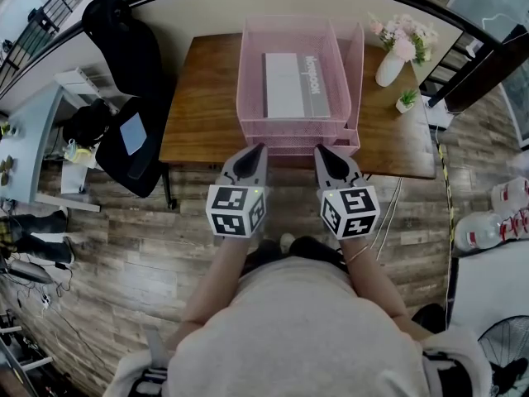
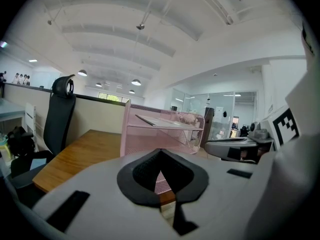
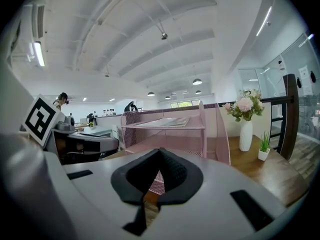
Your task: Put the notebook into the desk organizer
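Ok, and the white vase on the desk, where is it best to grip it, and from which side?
Around its body, below the flowers, coming level from the front, I would say. The white vase stands upright, the flowers block the top, the pink organizer stands at its left and a small potted plant at its right.

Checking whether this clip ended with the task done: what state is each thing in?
desk organizer: upright on the desk.
notebook: lying flat in the organizer's top tray.
left gripper: shut, empty.
right gripper: shut, empty.
vase: upright, flowers in it.
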Motion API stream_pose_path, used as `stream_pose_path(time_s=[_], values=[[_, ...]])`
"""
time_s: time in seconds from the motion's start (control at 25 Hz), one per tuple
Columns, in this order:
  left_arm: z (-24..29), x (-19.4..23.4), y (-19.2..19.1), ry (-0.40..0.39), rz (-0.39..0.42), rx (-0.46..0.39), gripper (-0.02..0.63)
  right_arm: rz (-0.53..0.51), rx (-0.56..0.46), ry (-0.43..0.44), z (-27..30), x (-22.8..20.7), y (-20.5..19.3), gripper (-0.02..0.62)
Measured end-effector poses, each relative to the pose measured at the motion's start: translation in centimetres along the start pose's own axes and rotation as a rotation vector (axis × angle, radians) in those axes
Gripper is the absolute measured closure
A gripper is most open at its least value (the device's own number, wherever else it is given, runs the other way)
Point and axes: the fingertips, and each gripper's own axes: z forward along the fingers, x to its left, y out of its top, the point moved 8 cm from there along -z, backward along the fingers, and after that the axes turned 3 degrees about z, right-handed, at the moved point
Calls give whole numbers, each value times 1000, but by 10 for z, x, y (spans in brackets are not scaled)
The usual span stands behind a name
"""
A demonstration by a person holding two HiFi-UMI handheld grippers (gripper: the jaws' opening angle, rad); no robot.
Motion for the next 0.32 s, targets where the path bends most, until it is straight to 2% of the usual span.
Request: stream_pose_path(time_s=[0.32], values=[[5, -3, -1, -4, -2, -4, 595, 5, 6, 7, 0, -2, -1, 600]])
